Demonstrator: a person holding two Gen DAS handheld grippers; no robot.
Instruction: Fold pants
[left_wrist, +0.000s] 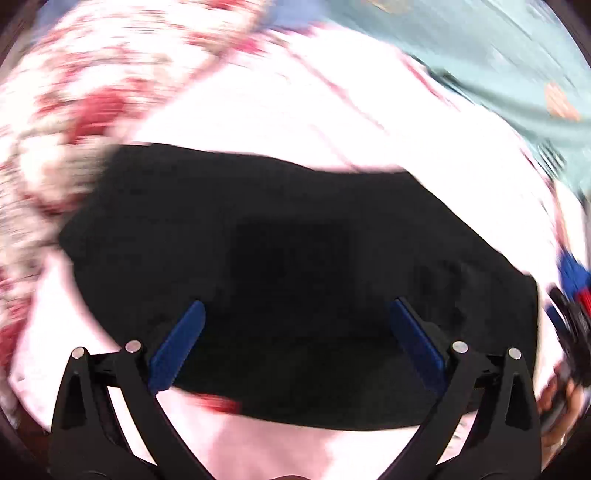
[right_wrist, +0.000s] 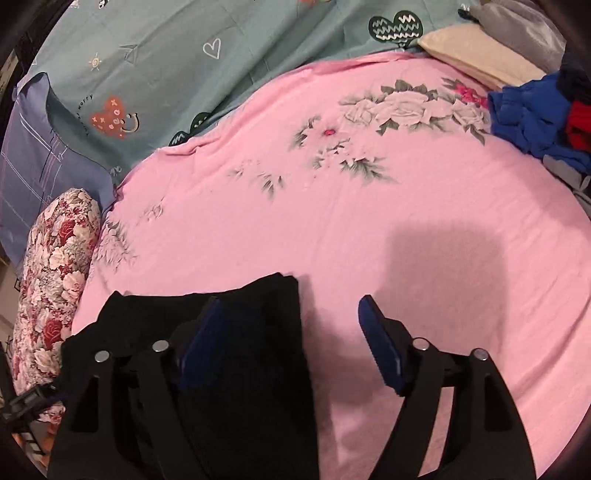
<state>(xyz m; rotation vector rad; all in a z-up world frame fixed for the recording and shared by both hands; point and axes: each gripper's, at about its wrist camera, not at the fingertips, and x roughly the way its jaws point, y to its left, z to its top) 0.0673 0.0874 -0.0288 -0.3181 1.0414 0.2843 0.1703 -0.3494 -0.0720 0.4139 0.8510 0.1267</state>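
Black pants lie folded into a compact flat shape on the pink bed sheet. The left wrist view is blurred by motion. My left gripper hangs open above the pants, its blue pads spread wide with nothing between them. In the right wrist view the same pants sit at the lower left on the pink sheet. My right gripper is open over their right edge; its left pad is above the cloth and the right pad above bare sheet.
A red floral bolster lies at the left of the pants. A teal patterned quilt and a blue pillow lie beyond. At the far right are a cream pillow and a heap of blue and red clothes.
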